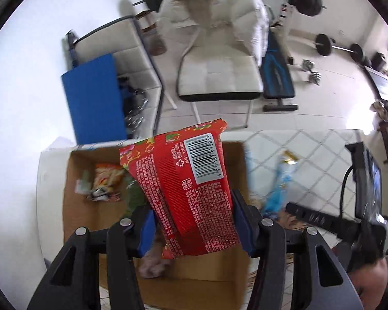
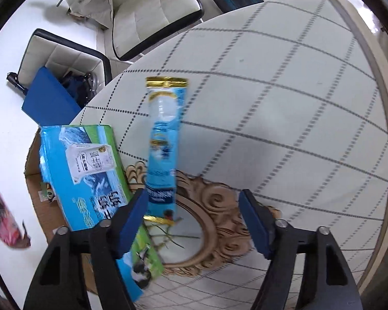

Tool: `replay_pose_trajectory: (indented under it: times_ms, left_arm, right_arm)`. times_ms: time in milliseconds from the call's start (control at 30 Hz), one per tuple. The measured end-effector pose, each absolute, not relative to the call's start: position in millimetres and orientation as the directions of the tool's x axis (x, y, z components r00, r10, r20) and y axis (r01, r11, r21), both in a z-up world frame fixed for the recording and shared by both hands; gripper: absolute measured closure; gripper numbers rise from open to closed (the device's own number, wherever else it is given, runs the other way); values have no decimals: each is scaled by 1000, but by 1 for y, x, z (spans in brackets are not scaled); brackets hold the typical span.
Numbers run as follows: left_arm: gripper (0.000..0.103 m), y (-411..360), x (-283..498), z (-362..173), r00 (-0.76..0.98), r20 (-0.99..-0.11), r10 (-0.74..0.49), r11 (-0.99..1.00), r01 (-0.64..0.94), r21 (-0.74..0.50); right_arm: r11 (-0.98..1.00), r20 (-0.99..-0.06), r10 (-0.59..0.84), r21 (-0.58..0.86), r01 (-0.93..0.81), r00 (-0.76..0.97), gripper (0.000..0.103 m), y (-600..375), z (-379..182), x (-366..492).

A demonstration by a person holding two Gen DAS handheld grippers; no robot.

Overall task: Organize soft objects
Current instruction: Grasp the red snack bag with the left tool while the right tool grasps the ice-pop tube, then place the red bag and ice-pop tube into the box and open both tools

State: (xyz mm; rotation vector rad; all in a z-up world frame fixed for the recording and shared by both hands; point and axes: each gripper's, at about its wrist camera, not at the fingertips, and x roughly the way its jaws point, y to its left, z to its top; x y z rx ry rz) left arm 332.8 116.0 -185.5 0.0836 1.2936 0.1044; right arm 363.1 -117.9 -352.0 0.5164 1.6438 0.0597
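The left gripper (image 1: pixel 194 217) clamps a red packet (image 1: pixel 188 183) above an open box (image 1: pixel 75 206). The right gripper (image 2: pixel 192 219), jaws apart, nears a blue sachet (image 2: pixel 164 139) on the table (image 2: pixel 284 103). The slippery packet could slide free and miss the box.

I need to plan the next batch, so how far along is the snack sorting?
Partly done: a few small packets already lie in the cardboard box. In hand: the left gripper holds the red snack bag over the box. Left: the blue stick packet on the table, with the open right gripper near it.
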Motion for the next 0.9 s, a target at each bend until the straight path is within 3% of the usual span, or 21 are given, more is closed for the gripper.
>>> replay_pose_trajectory:
  times_ms: [233,367,400,533,700,900]
  left_arm:
    - [53,190,317,-226,191,-975,116,989,-110,96]
    - [53,205,306,-240,162,-981,103,989,-122,83]
    - [53,208,303,-243,155,-983,93,990,-123,74]
    - [53,220,296,-256,128,-990,60,993,-105,47]
    - [53,235,282,-256,103,-995,1,995,-103,-10]
    - [53,254,271,-233,126,-992,-12,998,-62,-20]
  right_arm:
    - [908,-945,318,279,312,-80,35,-67,-375,376]
    - [933,-963,245,203,297,-110,58,-49,-383,379]
    - [941,-970,218,180,286,-104,69,-45,-381,380]
    - [959,-981,156,123,255,-116,83,-34,-376,381]
    - [976,-989,127,110,190,-80,87,-29,-336,369]
    - [978,-982,182,187,97,52,88,-12,-236,350]
